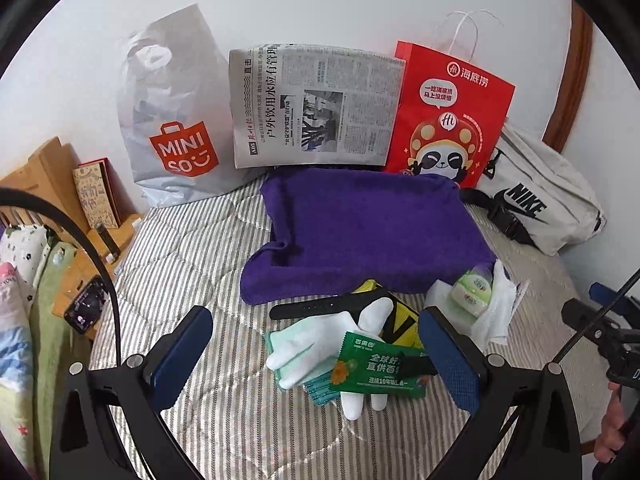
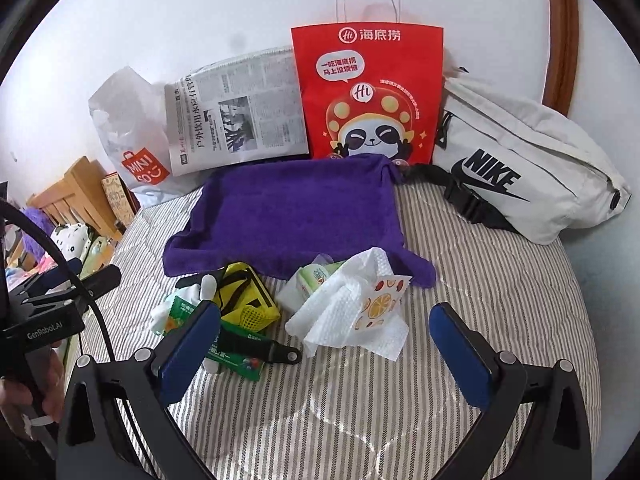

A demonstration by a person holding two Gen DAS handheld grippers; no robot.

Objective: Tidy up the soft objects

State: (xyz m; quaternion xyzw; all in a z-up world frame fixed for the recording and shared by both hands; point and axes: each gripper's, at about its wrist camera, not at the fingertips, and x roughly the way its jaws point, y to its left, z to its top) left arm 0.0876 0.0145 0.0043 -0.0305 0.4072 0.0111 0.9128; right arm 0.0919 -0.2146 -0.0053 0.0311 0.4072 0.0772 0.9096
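Both tools gape wide and empty above a striped bed (image 2: 480, 260): the left tool (image 1: 316, 356) over a white glove (image 1: 320, 344) and green packet (image 1: 380, 368), the right tool (image 2: 324, 344) near crumpled tissue (image 2: 348, 308). Beyond lies a purple towel (image 2: 296, 208), then bags against the wall.

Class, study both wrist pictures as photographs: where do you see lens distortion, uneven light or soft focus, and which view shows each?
Left wrist view: fisheye bends the brown door frame into a curve, corners go black; the left gripper frames the pile in even, soft light. Right wrist view: same curved edges, a mild sheen on the red paper bag, faint light patches on the striped bedcover before the right gripper; text stays readable.
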